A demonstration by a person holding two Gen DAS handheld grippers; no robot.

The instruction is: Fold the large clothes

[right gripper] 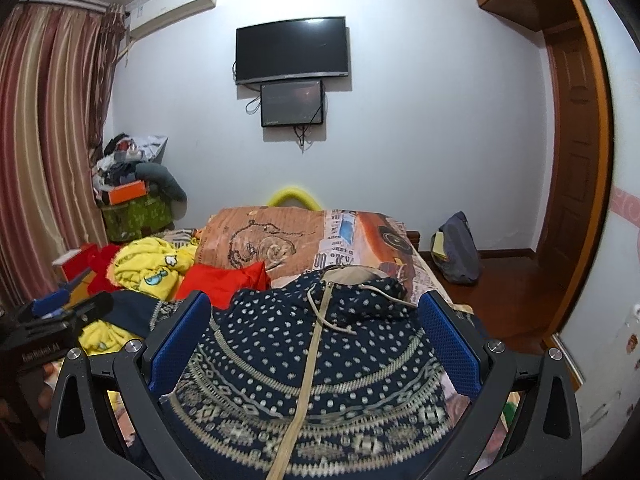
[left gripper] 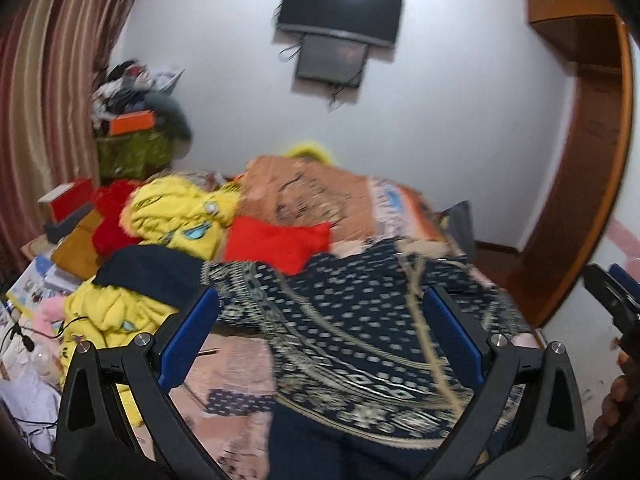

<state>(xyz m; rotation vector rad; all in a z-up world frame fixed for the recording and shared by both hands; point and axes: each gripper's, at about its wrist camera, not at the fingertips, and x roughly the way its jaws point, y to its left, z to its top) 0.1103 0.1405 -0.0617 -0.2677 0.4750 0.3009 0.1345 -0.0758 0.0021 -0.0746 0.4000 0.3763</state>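
Nearest my lenses lies the navy patterned hoodie [right gripper: 312, 380], spread on the bed [left gripper: 236, 364] with its hood toward the far end and its zipper [right gripper: 308, 372] running straight up the middle of the right view. It fills the space between both sets of my fingers, so it is the garment I judge I am about to fold.

The biggest risk I see is the heap beside it: a yellow garment [left gripper: 180, 216], a red cloth [left gripper: 276, 244] and a dark piece [left gripper: 152, 272] crowd the hoodie's left side, and its left sleeve [left gripper: 240, 280] runs toward them. If I close there carelessly, I could pinch a neighbour along with the sleeve and drag it into the fold. The thick knit may also bunch, leaving a crooked crease, and the drawstring [right gripper: 332, 320] lying loose across the chest could get trapped inside.

My left gripper [left gripper: 320, 320] has its blue pads spread wide and grips nothing; it hangs over the hoodie's left half, though blur keeps me from telling whether it touches cloth. My right gripper [right gripper: 316, 332] is equally wide apart, empty, framing the chest and hood; whether its tips touch the fabric I cannot tell.
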